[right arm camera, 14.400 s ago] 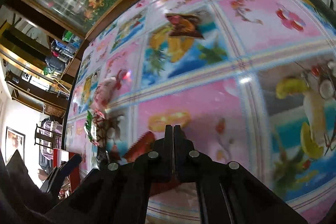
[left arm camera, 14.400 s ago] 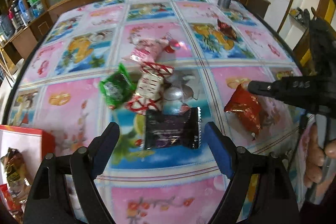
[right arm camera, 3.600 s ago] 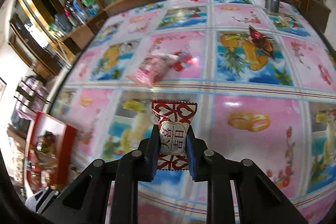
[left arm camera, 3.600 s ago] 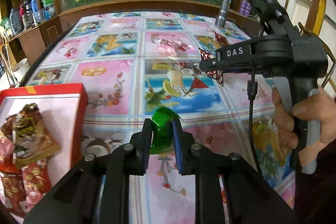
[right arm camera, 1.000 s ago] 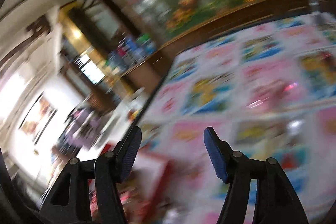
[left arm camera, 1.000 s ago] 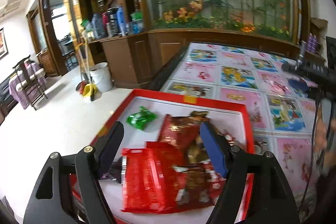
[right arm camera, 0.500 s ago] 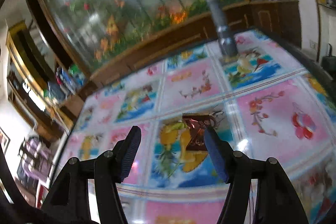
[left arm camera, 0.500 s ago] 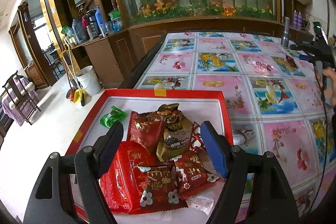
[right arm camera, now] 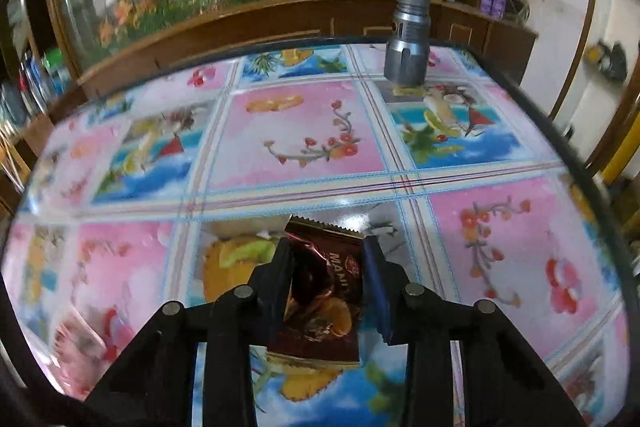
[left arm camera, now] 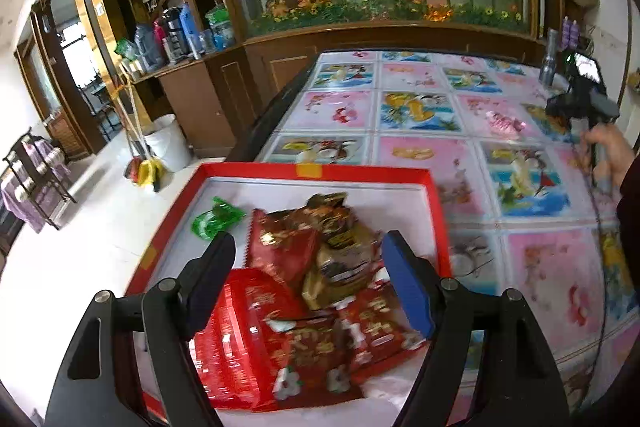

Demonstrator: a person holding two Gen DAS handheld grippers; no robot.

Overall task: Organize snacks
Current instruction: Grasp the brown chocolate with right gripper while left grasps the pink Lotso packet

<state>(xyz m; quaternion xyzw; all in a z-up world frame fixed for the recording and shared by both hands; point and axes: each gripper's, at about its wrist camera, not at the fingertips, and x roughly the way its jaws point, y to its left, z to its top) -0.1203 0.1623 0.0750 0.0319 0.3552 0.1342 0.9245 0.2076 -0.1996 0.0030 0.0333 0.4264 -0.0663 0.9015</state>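
Note:
My right gripper (right arm camera: 326, 259) is low over the table, and its jaws are closing on a brown snack packet (right arm camera: 320, 307) that lies on the flowered tablecloth (right arm camera: 300, 139). Both pads sit against the packet's sides, and its left side is crumpled. My left gripper (left arm camera: 308, 247) hangs open above a red-rimmed tray (left arm camera: 320, 171) with nothing between its fingers. The tray holds a pile of red and brown snack packets (left arm camera: 288, 255) and one green packet (left arm camera: 216, 219) apart at its far left. A pink packet (left arm camera: 502, 121) lies on the table farther out.
A grey metal flashlight (right arm camera: 408, 39) stands upright near the table's far edge. The pink packet (right arm camera: 80, 343) is blurred at the lower left of the right wrist view. A hand (left arm camera: 608, 151) holds the right gripper's handle. A wooden cabinet with a glass flower display runs behind the table.
The right gripper swung from near the tray to the far side of the table, dropped over the brown packet, and its jaws narrowed onto it. The left gripper stayed open over the tray.

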